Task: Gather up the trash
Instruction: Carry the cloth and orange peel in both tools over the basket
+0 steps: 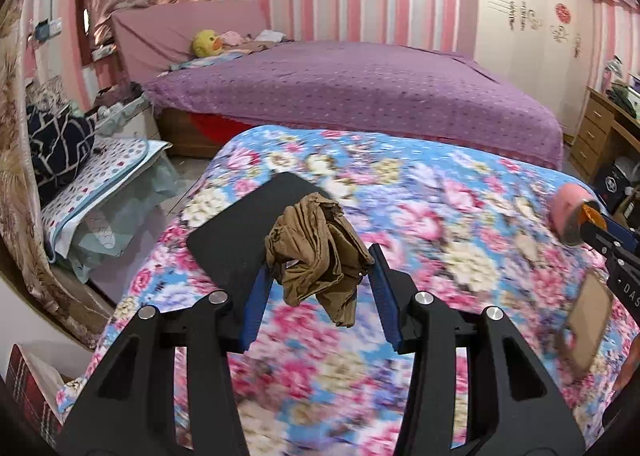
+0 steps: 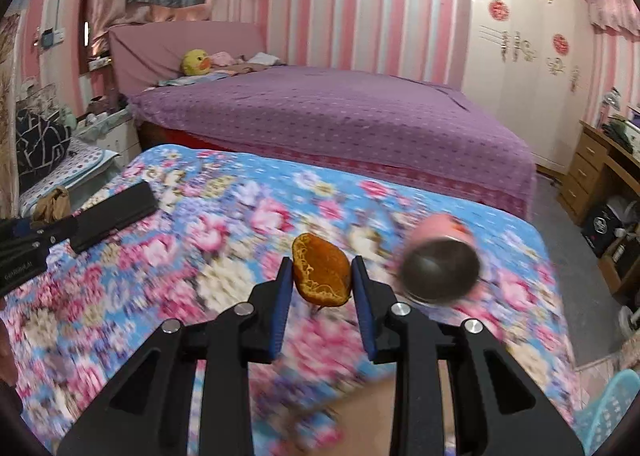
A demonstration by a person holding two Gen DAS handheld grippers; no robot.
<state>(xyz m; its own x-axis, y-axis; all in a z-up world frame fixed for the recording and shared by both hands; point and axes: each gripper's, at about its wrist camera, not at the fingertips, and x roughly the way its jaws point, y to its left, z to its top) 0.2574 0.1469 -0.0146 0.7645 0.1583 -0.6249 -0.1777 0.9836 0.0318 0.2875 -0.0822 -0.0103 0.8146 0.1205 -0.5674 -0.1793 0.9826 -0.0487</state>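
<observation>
Trash in hand, two pieces: your left gripper [image 1: 318,256] is clamped on a crumpled brown fabric wad [image 1: 318,252]; your right gripper [image 2: 322,276] is pinching a curled orange peel [image 2: 322,274]. Both are lifted above the floral quilted cover [image 1: 420,192]. Pickup looks done; disposal remains, no bin visible. A pink cylindrical cup [image 2: 440,260] and flat black pad [image 1: 240,228] lie on the cover.

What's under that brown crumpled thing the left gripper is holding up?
The brown crumpled cloth hangs in the left gripper. Beneath it lie the flowery cloth and part of a flat black slab. The cloth covers the slab's near right edge.
</observation>
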